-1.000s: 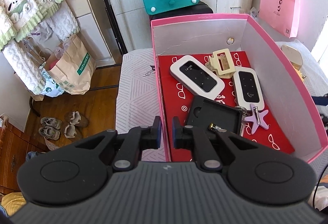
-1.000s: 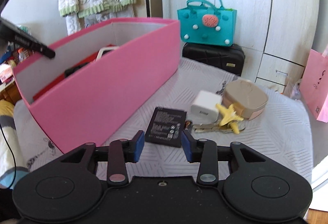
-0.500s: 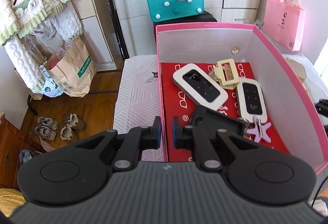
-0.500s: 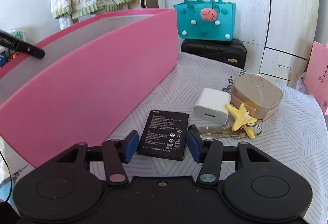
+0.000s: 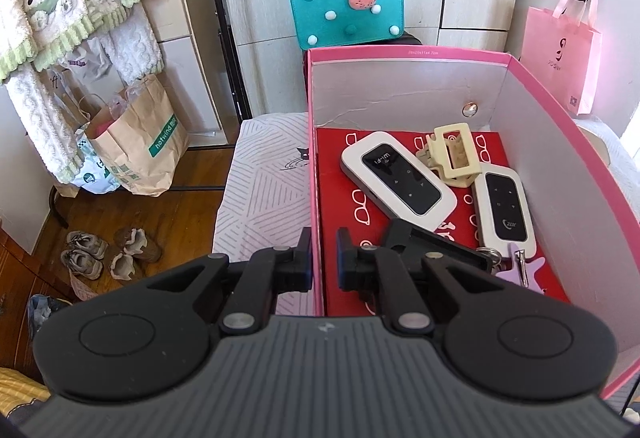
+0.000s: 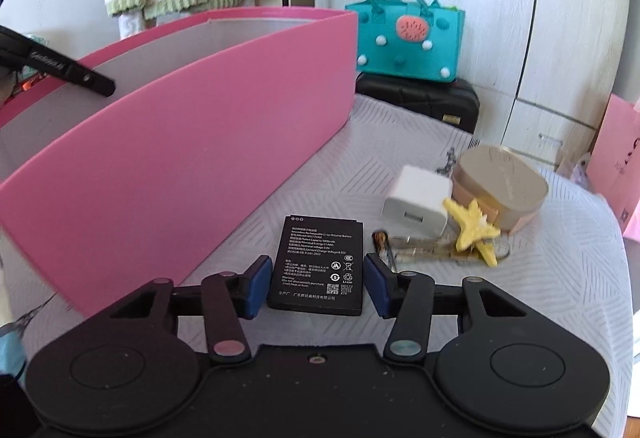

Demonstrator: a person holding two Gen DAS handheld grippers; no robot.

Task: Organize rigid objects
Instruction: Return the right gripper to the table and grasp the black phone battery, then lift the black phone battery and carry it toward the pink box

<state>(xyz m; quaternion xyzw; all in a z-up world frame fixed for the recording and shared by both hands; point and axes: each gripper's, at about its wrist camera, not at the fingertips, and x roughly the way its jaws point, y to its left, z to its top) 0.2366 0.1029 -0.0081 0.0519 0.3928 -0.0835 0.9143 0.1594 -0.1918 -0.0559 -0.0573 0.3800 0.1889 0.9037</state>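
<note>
On striped cloth (image 6: pixel 540 318), flat black battery (image 6: pixel 318 265), white-printed label.

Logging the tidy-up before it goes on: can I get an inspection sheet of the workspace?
Surface: patterned cloth, lying flat.
Job's things: pink box holds wifi router, second router, hair claw, black cover, purple starfish keyring; battery, white charger, yellow starfish keys and beige case lie outside on the cloth.
Clutter: nothing seen.
Grippers: left gripper shut on the box's wall; right gripper open, jaws just closing, battery between the pads, untouched.
Cables: thin dark cord at the picture's edge.
Surroundings: teal bag, pink bag, paper bag, shoes.
</note>
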